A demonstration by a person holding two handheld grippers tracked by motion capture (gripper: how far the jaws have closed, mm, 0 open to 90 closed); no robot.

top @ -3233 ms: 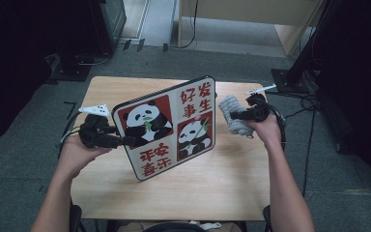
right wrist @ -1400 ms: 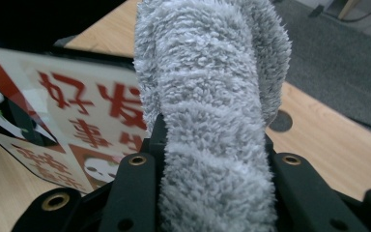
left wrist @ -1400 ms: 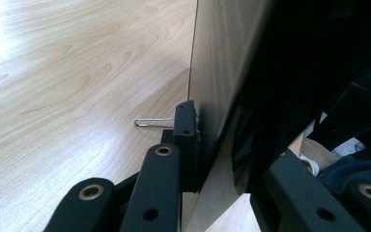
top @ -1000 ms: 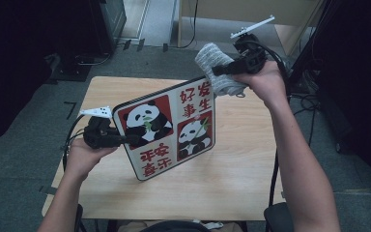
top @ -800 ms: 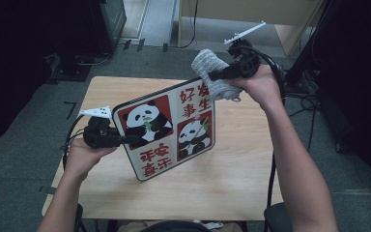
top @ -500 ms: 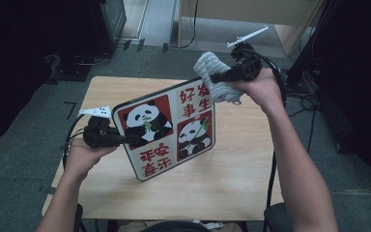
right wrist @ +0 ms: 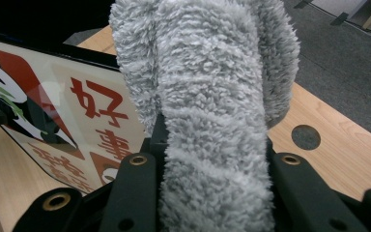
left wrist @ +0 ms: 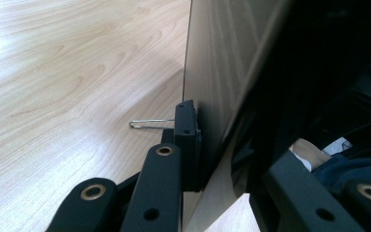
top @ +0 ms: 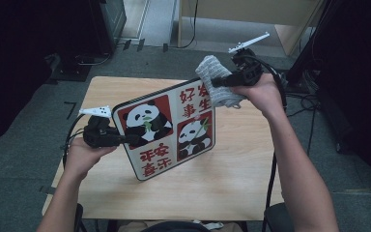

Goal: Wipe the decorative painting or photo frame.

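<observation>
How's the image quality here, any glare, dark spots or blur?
High view: even light on the table, dark surroundings. Left gripper view: bright glare on the wood at the upper left, the panda board in shadow. Right gripper view: faint reflection on the board's glossy face; the grey cloth is sharp.

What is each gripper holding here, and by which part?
Left gripper: panda-printed picture board, by its left edge. Right gripper: fluffy grey cloth, pinched around its bunched middle.

Grey cloth hides the tool's pads — top edge-cropped.
</observation>
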